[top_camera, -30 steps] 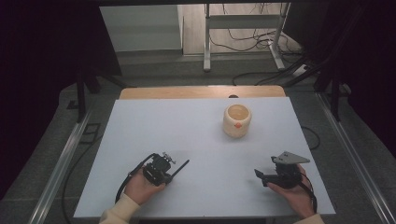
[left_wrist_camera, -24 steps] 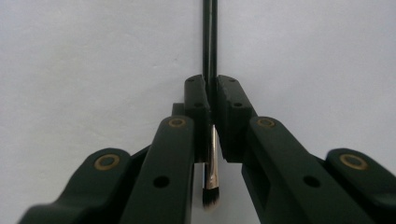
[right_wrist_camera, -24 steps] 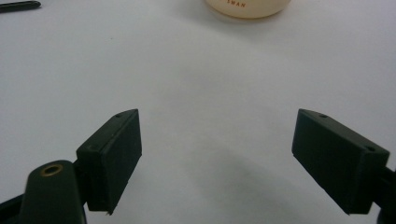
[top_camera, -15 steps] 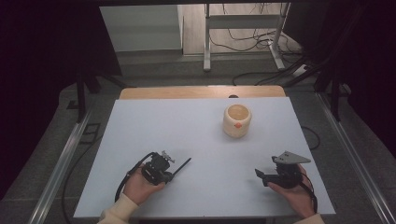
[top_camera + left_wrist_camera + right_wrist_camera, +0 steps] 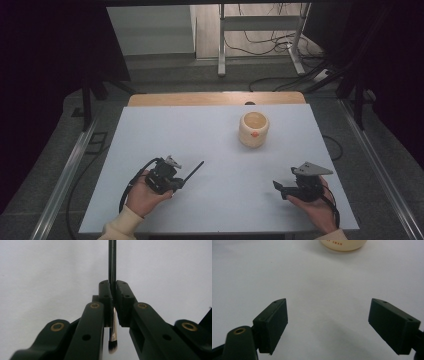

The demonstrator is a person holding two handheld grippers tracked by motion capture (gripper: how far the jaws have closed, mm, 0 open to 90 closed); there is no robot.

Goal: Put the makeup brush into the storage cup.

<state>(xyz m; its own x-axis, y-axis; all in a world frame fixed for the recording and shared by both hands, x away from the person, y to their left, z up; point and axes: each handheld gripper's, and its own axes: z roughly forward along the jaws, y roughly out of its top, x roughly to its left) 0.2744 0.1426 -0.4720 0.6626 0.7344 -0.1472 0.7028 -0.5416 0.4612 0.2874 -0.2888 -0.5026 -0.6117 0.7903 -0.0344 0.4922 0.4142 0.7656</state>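
Brush (image 5: 113, 322) clamped in left gripper (image 5: 172, 181) fingers, handle pointing forward-right, bristles toward hand; right gripper (image 5: 328, 325) fingers apart, empty.

cup (image 5: 254, 129) on table (image 5: 210, 135), behind grippers

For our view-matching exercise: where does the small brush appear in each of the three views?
High view: brush lower left of centre, handle slanting up-right from the left gripper.
Left gripper view: centre, clamped between the jaws, bristles at the bottom.
Right gripper view: not in it.
Shared landmark: the white table.
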